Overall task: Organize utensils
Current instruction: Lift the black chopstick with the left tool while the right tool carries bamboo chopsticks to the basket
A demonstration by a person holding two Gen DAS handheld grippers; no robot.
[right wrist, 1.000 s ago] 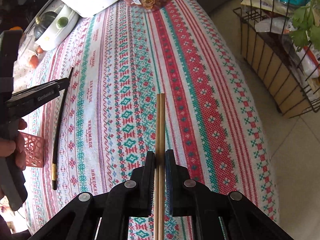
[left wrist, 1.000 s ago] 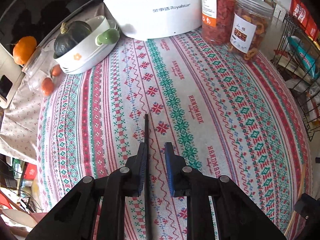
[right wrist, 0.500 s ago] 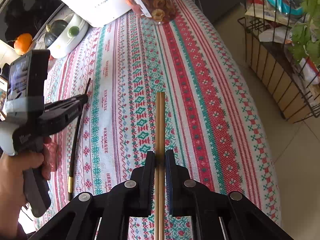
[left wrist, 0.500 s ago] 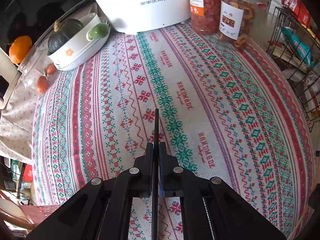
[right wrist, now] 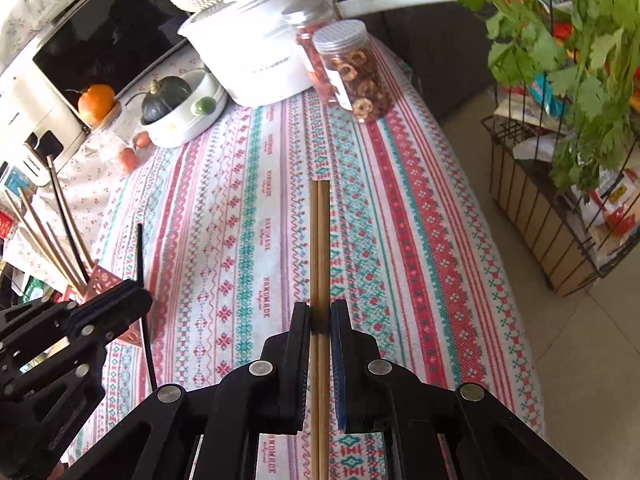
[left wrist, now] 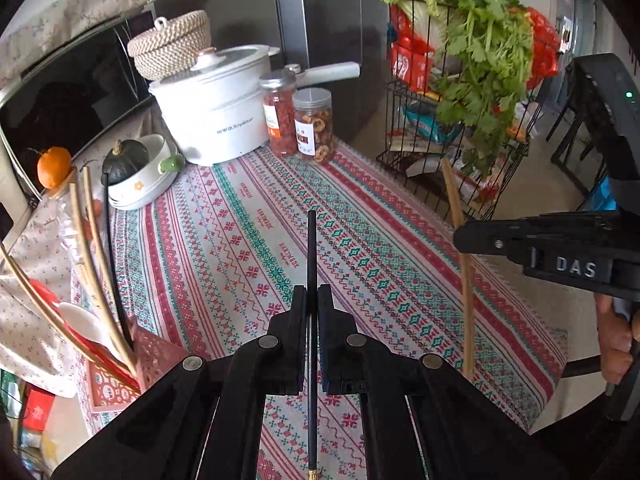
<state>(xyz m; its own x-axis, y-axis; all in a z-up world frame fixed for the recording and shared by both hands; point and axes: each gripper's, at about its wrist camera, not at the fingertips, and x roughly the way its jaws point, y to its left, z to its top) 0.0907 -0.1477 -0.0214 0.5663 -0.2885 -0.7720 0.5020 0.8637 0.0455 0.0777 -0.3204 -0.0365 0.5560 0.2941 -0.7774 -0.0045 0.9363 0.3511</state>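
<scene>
At far left, a pink perforated utensil holder [left wrist: 154, 354] at the table's near-left corner already carries several pale wooden chopsticks [left wrist: 94, 248], one black one and a white spoon [left wrist: 82, 320], all leaning out over a floral cloth. Just right of it, the left gripper [left wrist: 312, 312] has its jaws pressed together on a single thin black chopstick with a gold tip [left wrist: 311, 264], which runs straight out between the pads and hangs above the red, green and white patterned tablecloth [left wrist: 248, 240]. Further right, the right gripper [right wrist: 320, 320] pinches a pair of light wooden chopsticks [right wrist: 319, 240] side by side, their ends pointing forward over the same cloth; a hand [left wrist: 616, 340] grips its handle, whose side reads "DAS".

Beyond the two tools, from left: an orange fruit [left wrist: 54, 164], a dark green squash [left wrist: 126, 156] in a white oval dish [left wrist: 148, 188], a white electric pot [left wrist: 216, 108] marked "Royalstar" with a woven lidded basket [left wrist: 172, 44] behind it, then two clear jars [left wrist: 314, 124] of red and ring-shaped dried fruit with paper labels too small to read. The cloth's stripes repeat the word "HANDMADE". At right, beside the table, a black wire rack [left wrist: 452, 152] holds leafy greens and packets.
</scene>
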